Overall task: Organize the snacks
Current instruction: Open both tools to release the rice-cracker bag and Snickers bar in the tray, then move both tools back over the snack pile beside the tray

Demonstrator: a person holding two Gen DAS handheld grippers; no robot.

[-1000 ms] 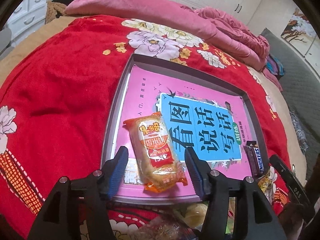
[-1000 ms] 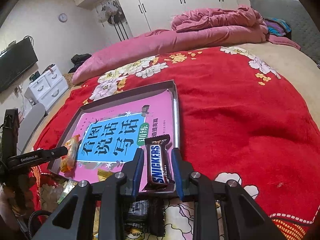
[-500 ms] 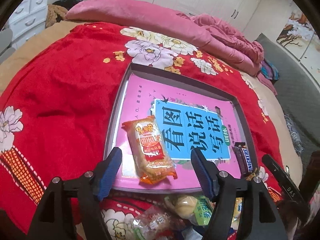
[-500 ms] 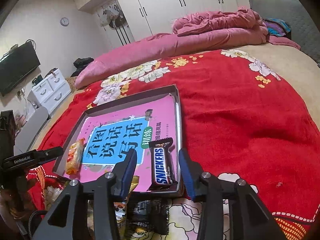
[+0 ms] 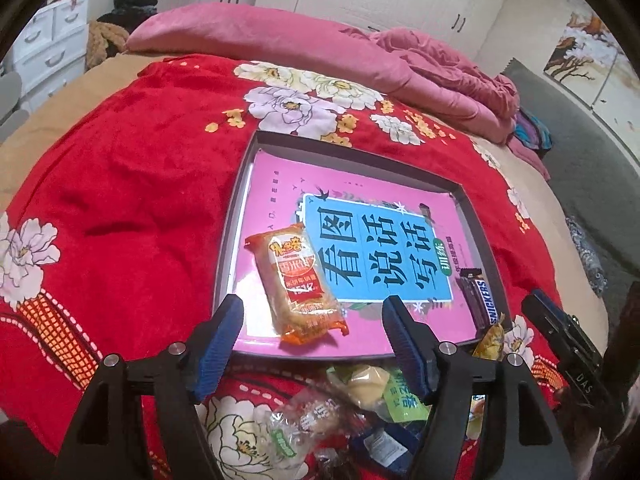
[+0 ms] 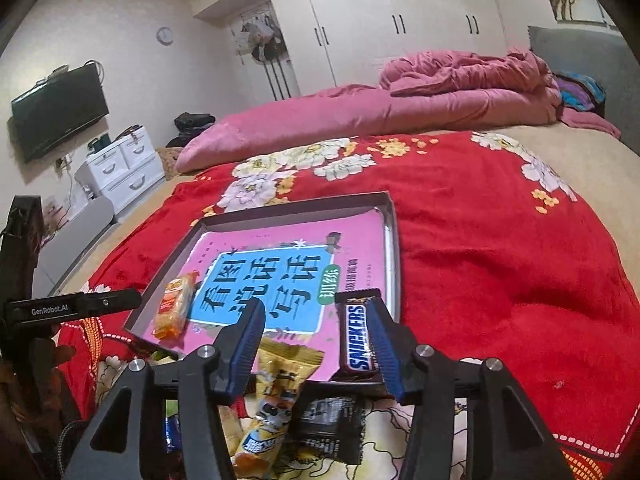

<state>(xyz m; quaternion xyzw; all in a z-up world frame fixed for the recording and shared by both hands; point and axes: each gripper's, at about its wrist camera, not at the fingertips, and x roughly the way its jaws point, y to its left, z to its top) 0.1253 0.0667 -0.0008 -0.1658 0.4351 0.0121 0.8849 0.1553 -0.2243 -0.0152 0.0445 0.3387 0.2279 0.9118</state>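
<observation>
1. Both grippers backed off; right gripper [image 6: 316, 344] jaws just opened, now apart, gripping nothing.
2. We see Snickers bar [image 6: 358, 336] on tray [image 6: 300, 210], lower centre.
3. Left gripper [image 5: 312, 344] wide, empty; orange snack pack [image 5: 298, 282] on tray, centre-low.

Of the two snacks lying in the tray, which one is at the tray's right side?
The Snickers bar, dark-wrapped, lies along the tray's right edge; the orange rice cracker packet lies toward the left.
</observation>
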